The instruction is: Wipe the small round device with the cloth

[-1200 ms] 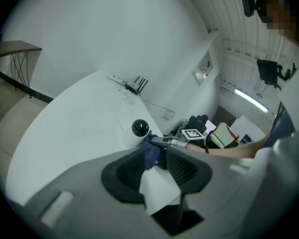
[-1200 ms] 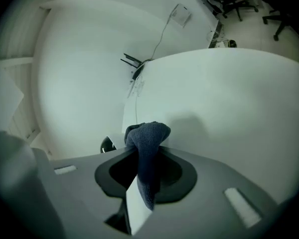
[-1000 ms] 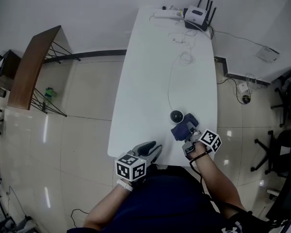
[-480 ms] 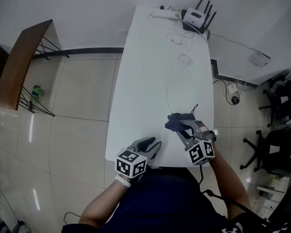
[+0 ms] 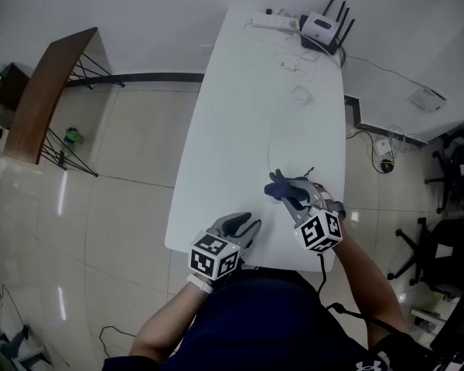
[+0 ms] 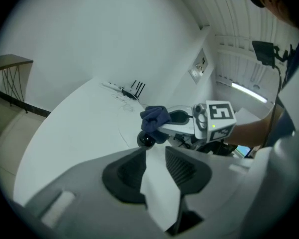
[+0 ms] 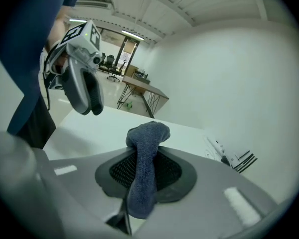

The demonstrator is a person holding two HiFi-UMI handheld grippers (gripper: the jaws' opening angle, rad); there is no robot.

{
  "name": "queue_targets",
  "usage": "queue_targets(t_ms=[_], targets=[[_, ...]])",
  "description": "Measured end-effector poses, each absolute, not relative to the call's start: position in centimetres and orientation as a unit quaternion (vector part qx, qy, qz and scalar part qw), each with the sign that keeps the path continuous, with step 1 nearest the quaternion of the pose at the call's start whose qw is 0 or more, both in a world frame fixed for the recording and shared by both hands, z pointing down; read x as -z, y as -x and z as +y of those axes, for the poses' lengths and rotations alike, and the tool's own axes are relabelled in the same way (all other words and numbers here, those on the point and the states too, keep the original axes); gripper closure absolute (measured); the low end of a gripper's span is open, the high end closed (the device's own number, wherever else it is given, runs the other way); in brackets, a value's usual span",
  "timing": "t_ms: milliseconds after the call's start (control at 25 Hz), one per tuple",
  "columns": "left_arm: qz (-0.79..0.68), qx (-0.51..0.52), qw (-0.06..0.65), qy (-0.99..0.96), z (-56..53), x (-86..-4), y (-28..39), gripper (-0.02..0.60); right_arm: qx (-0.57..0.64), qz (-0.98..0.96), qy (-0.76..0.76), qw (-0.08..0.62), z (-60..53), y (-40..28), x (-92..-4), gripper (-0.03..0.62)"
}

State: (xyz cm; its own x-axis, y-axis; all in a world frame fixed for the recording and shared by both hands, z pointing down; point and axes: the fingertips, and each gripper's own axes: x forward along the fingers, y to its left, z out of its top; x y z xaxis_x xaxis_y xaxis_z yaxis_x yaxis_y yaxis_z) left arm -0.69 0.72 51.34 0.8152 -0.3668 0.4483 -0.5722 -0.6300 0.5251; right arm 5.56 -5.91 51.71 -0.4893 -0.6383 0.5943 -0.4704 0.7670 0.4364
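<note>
A: Status on the right tool (image 5: 294,195)?

B: Clenched on the cloth (image 7: 142,178). A fold is pinched between the pads, with a wad sticking out past the tips. That wad looks like the wiping face.

A: Where's the small round device (image 6: 145,141)?

B: On the white counter (image 5: 240,114), near end, directly under the wad. The left gripper view shows it as a black ball at the cloth's lower edge. I can't tell if they touch. From the head view the cloth covers it.

A: Left tool (image 6: 154,163)?

B: Released. Jaws are partly apart with only bare counter showing in the gap. It's parked at the near counter edge, aimed at the device, probably on standby to steady it. The cable (image 5: 269,141) running toward the router (image 5: 323,28) won't stop the device from sliding.

A: What's changed from a second ago?

B: Back then the cloth lay beside the device, low on the counter, and the device was in plain sight. Since then the right tool has lifted and rolled over, bringing the cloth above it. The left has barely shifted.
</note>
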Motion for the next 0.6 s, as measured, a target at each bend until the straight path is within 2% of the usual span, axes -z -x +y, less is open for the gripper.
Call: queue_targets(t_ms=[160, 400, 600], targets=[[-0.272, -0.157, 0.339, -0.887, 1.0, -51.2, -0.8, 0.456, 0.032, -0.878, -0.332, 0.343, -7.5, -7.5, -52.4, 0.520], [-0.293, -0.150, 0.358, -0.874, 1.9, -51.5, -2.2, 0.456, -0.192, -0.882, -0.365, 0.228, -10.3, -11.7, -56.2, 0.520], [-0.320, -0.150, 0.370, -0.859, 3.0, -52.4, -1.3, 0.456, -0.299, -0.865, -0.347, 0.205, -11.1, -12.8, -59.8, 0.519]])
